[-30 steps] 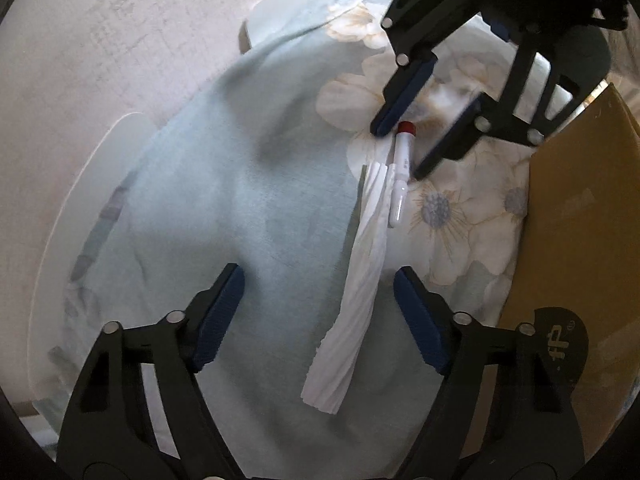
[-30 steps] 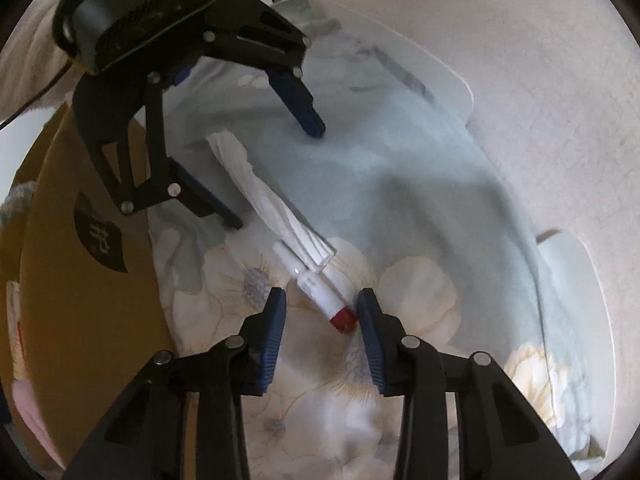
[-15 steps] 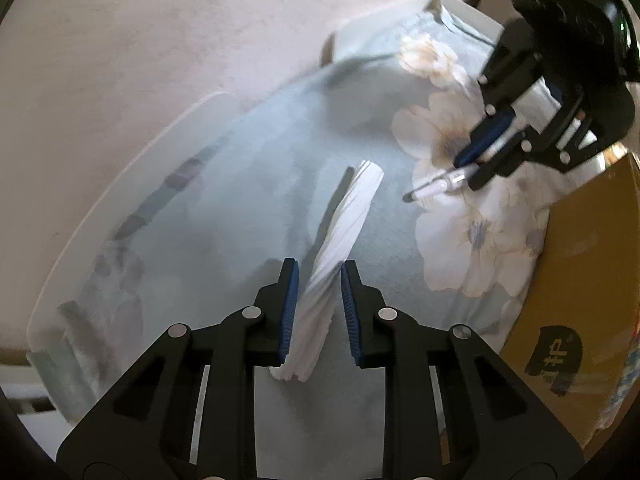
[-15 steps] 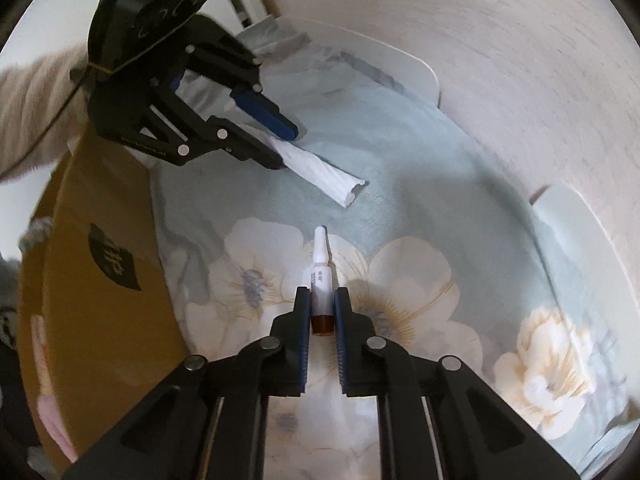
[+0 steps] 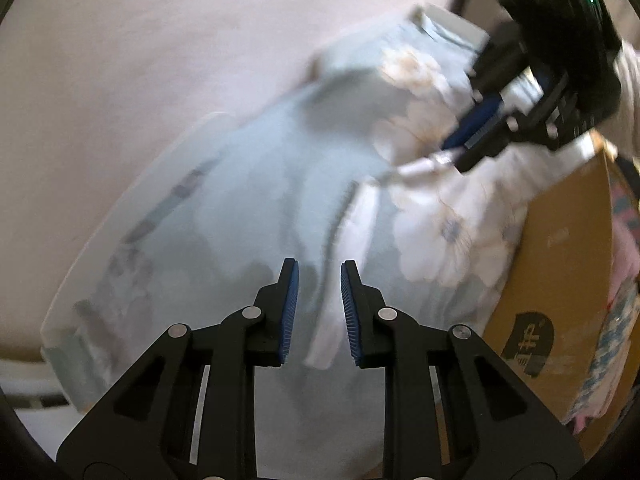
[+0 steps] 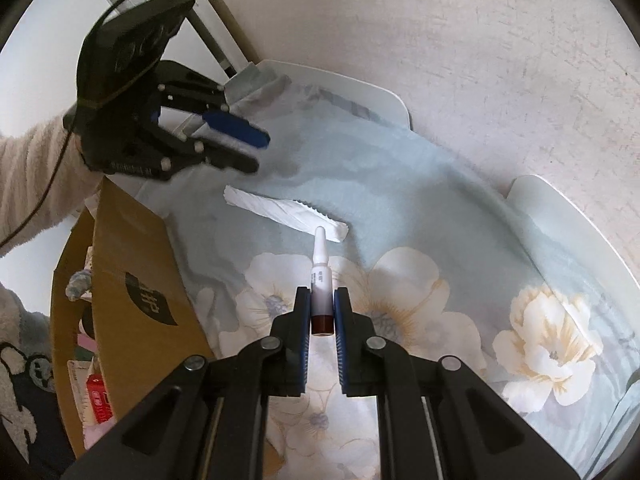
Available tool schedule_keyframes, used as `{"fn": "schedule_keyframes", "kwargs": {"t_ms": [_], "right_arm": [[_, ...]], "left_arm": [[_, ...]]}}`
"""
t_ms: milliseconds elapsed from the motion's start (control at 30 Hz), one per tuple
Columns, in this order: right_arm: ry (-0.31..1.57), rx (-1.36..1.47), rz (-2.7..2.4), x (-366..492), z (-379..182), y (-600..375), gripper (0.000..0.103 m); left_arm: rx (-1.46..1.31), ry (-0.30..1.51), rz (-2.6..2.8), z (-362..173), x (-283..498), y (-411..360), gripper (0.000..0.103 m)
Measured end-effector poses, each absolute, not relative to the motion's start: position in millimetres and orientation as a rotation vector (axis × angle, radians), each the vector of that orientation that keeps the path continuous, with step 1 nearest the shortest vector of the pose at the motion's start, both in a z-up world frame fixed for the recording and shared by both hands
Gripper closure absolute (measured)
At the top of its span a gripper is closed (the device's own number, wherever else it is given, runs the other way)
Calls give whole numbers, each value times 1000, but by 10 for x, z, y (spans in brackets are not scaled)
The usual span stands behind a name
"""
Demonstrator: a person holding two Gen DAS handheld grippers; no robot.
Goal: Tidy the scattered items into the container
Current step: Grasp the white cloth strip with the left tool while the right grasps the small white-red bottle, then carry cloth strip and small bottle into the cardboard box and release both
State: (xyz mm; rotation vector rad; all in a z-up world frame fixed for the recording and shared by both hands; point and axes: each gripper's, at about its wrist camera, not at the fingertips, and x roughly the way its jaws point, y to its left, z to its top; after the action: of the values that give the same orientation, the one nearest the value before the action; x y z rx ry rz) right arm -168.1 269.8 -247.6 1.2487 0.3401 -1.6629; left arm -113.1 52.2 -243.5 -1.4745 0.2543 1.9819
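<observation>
Flowered pale-blue cloth (image 6: 400,184) covers the table (image 6: 560,216) in front of me, with a plain wall behind it and the brown cardboard box (image 6: 132,280) standing at the cloth's edge.

Half a second ago my left tongs (image 5: 316,312) were pinching the twisted white paper strip (image 6: 286,214). Now they have let it go and pulled back: seen from the right wrist they hang above the far corner of the cloth, their blue pads parted with nothing between them, and the strip lies flat on the cloth, well apart from them. The left wrist view is smeared by motion, but the strip shows beyond the gap between the pads, not inside it. So I judge that pick failed or was given up, and the strip still has to be gathered.

My right tongs (image 6: 322,308) are pressed together on the small tube with the dark red cap (image 6: 321,280), gripping it near the cap end, its white tip pointing away toward the strip. A second ago the tube lay on the cloth; now it is lifted clear, over the flower print.

Other things already sit in the box, by what shows through its open top. The tube is ready to be carried over to my left and dropped in; the strip remains.
</observation>
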Motion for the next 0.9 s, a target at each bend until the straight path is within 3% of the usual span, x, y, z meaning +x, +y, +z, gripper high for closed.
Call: {"fn": "schedule_keyframes", "kwargs": {"t_ms": [233, 333, 667, 900], "right_arm": [[347, 1255, -1659, -1648, -2503, 2699, 92], [344, 1265, -1661, -1640, -2534, 2703, 92], [323, 1279, -1678, -1700, -2570, 2714, 92], [285, 1241, -1727, -1784, -2383, 2754, 92]], "left_arm": [[-1444, 344, 1908, -2560, -1068, 737, 84], [-1452, 354, 1929, -2628, -1099, 733, 95], [-1445, 342, 1936, -2600, -1120, 669, 97], [-1375, 333, 2036, -2214, -1124, 442, 97]]}}
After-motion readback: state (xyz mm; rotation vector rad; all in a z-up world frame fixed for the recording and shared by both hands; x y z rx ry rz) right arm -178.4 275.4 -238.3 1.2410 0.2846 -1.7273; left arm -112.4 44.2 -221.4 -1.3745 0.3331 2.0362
